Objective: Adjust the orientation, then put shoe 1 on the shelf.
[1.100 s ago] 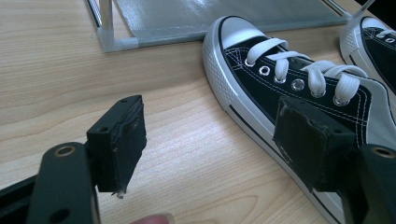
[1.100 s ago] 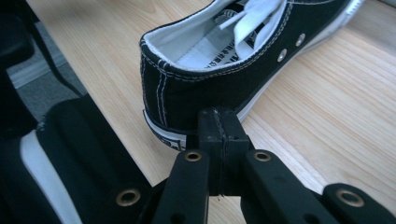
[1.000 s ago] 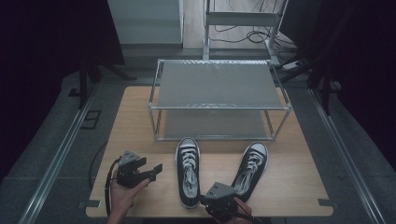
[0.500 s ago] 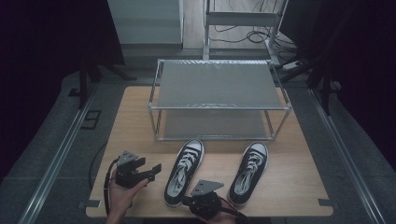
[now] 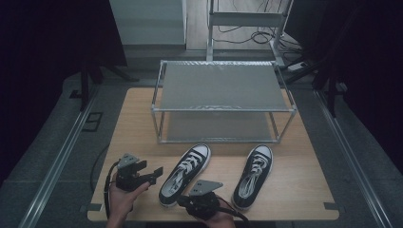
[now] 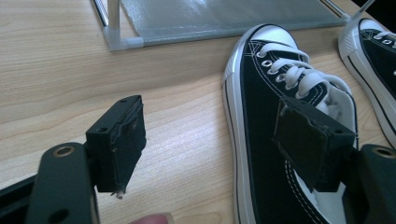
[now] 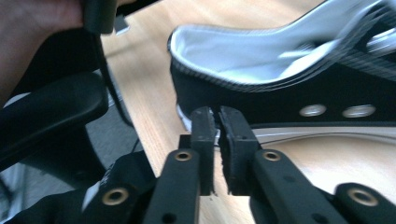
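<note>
Left gripper point(image 5: 154, 172) agape, right gripper point(image 7: 216, 122) near-closed.

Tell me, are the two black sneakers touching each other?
Apart. The high view shows bare table between the left sneaker and the right sneaker.

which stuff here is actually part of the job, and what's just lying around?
Job:
- left sneaker, nearest both hands
- right sneaker, its pair
- two-tier rack, probably where they go

Lying about:
- floor cables
- metal frame behind the table
</note>
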A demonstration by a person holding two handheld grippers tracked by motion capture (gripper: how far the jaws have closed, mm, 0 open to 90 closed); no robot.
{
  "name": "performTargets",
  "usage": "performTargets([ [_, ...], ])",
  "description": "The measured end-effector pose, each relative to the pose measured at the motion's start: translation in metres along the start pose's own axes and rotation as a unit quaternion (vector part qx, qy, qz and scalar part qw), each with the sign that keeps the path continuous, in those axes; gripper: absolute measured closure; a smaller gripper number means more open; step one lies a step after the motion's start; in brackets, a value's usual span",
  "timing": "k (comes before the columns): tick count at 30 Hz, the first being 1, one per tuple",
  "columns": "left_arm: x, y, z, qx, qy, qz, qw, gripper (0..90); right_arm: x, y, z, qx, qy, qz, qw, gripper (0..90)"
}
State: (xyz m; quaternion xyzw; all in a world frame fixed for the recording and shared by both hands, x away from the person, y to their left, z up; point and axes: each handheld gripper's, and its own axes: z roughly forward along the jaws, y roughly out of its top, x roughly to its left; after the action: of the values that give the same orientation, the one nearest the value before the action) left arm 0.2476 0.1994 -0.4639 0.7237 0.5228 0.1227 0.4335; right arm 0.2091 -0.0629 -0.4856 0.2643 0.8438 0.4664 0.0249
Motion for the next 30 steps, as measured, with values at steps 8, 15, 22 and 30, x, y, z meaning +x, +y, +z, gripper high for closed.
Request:
performTargets([
  [8,-0.016,0.005,0.000,0.018,-0.025,0.028,0.9992,22.6,-0.009,0.013,-0.060,-0.052,-0.074,0.006,0.9959,50.0],
  [15,-0.040,0.012,0.005,0.041,-0.039,0.063,0.9964,17.4,-0.032,0.012,-0.104,-0.085,-0.120,0.032,0.9886,41.3],
  [22,-0.065,0.022,0.027,0.084,-0.039,0.089,0.9917,14.8,-0.051,0.006,-0.125,-0.093,-0.141,0.052,0.9842,38.9],
  [30,-0.073,0.027,0.050,0.128,-0.020,0.101,0.9863,14.4,-0.063,0.004,-0.138,-0.109,-0.156,0.069,0.9793,38.9],
])
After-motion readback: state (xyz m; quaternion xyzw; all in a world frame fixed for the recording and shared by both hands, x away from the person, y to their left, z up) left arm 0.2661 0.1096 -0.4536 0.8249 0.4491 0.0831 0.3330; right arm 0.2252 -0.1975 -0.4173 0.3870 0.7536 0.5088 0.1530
